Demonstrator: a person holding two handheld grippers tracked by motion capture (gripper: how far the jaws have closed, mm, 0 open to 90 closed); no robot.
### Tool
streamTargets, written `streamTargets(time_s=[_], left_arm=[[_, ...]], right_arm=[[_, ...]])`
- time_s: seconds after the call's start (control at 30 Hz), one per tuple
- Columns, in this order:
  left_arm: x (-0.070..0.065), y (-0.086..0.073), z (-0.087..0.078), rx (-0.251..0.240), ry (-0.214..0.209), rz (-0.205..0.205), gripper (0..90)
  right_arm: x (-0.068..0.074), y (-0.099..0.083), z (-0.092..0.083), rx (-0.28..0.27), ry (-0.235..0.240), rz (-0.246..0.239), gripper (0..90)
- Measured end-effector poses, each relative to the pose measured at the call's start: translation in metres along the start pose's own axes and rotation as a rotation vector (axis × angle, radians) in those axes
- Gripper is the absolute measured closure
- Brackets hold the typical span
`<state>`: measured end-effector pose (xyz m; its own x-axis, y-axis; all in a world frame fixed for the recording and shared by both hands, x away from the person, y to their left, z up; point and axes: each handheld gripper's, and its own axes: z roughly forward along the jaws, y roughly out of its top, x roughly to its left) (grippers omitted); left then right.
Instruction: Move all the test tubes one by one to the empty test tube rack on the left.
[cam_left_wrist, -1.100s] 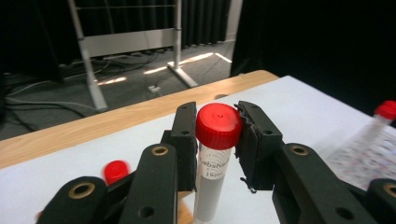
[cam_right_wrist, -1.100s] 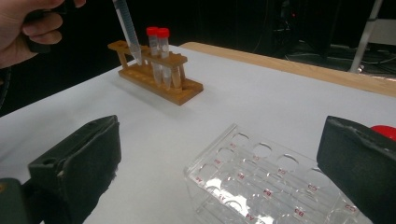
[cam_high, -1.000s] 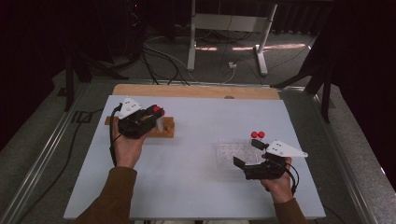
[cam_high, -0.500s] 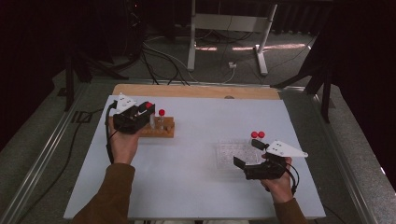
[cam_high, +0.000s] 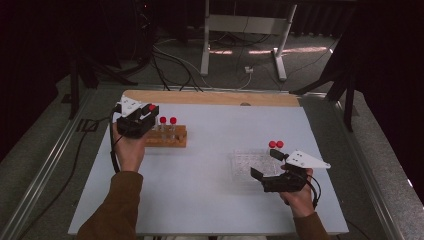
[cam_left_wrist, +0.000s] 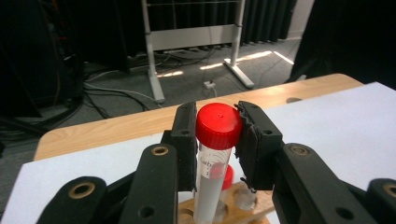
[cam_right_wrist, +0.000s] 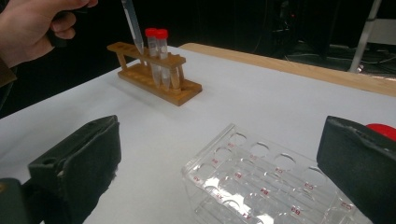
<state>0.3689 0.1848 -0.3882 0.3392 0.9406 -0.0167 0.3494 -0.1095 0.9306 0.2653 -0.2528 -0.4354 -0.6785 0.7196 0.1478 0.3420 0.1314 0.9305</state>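
Note:
A wooden rack (cam_high: 172, 141) stands at the table's left with two red-capped tubes (cam_high: 168, 121) upright in it. My left gripper (cam_high: 148, 113) hovers over the rack's left end, shut on a third red-capped tube (cam_left_wrist: 218, 127) just below its cap. That tube (cam_right_wrist: 132, 22) hangs tilted, its tip at the rack's (cam_right_wrist: 159, 79) top rail. A clear plastic rack (cam_high: 251, 163) lies at the right with two red-capped tubes (cam_high: 276, 144) at its far corner. My right gripper (cam_high: 265, 163) sits at the clear rack's (cam_right_wrist: 261, 182) near edge, open, with nothing between its pads (cam_right_wrist: 88, 158).
A bare wooden strip (cam_high: 210, 97) runs along the table's far edge. Beyond it stand a metal stand (cam_high: 240, 30) and loose cables (cam_high: 170, 55) on the floor. White tabletop (cam_high: 200, 185) stretches between the two racks and toward the person.
My left gripper has shifted left along the wooden rack, uncovering the two tubes standing in it, and holds a tube above the rack's left end. The right gripper has stayed put.

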Motion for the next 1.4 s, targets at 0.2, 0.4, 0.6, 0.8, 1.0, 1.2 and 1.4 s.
streamTargets(time_s=[0.2,0.4,0.6,0.8,1.0,1.2,1.4], left_arm=[[0.006,-0.001,0.005,0.000,0.029,-0.020,70.7],[0.007,-0.004,0.012,0.016,0.041,-0.026,70.7],[0.005,-0.006,0.016,0.027,0.044,-0.021,70.7],[0.004,-0.009,0.017,0.028,0.043,-0.031,70.6],[0.004,-0.014,0.018,0.033,0.051,-0.042,70.6],[0.004,-0.022,0.020,0.048,0.057,-0.053,70.5],[0.006,-0.030,0.024,0.069,0.058,-0.065,70.6]], right_arm=[[0.000,0.000,0.000,-0.004,0.002,-0.001,0.0],[0.000,0.000,0.000,-0.004,0.006,-0.002,0.0],[0.000,0.000,-0.001,-0.006,0.006,-0.001,0.0],[0.000,0.000,0.000,-0.003,0.008,-0.005,0.0],[0.001,0.000,0.001,0.001,0.010,-0.010,0.0],[0.002,-0.001,0.002,0.004,0.013,-0.013,0.0],[0.002,-0.001,0.001,0.004,0.014,-0.012,0.0]])
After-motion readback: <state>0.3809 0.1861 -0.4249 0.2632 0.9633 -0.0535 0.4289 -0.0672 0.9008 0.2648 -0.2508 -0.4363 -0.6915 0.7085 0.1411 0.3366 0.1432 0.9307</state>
